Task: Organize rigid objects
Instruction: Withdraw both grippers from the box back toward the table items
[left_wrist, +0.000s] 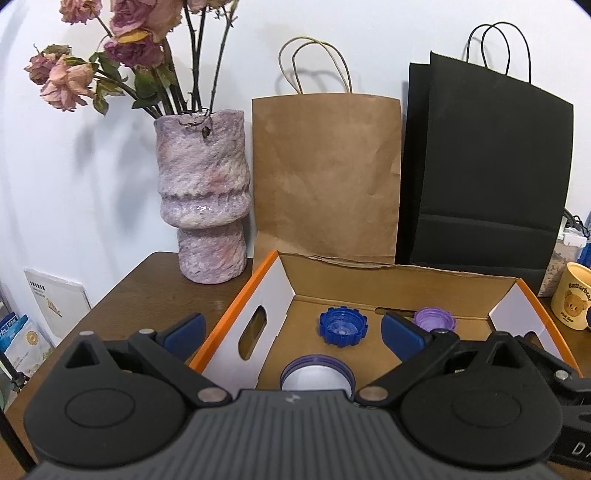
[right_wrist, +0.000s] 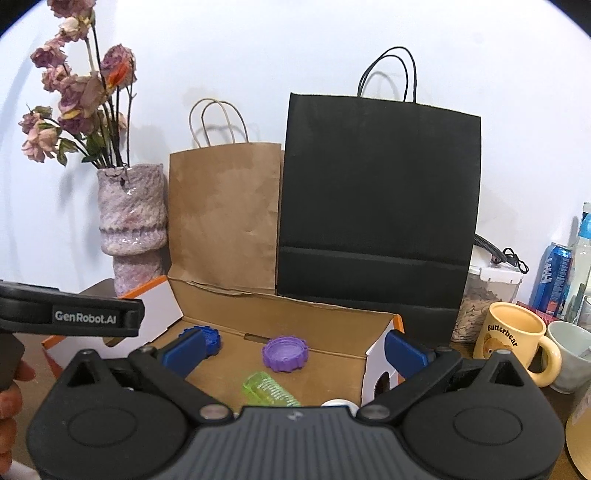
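An open cardboard box (left_wrist: 406, 286) (right_wrist: 280, 314) with orange rims holds a blue ridged cap (left_wrist: 343, 326) (right_wrist: 212, 338), a purple ridged cap (left_wrist: 434, 318) (right_wrist: 285, 352), a purple-rimmed white lid (left_wrist: 317, 376) and a green ribbed tube (right_wrist: 267, 389). A white round piece (right_wrist: 339, 403) peeks out near the box's front. My left gripper (left_wrist: 293, 332) hangs open above the box's left side, nothing between its blue pads. Above the box's right half, my right gripper (right_wrist: 295, 350) is also open and holds nothing.
A mottled purple vase (left_wrist: 203, 192) of dried roses stands left of the box. A brown paper bag (left_wrist: 327, 177) and a black bag (right_wrist: 376, 206) lean on the wall behind. A yellow mug (right_wrist: 513, 341), white cup (right_wrist: 570, 354), jar and cans crowd the right.
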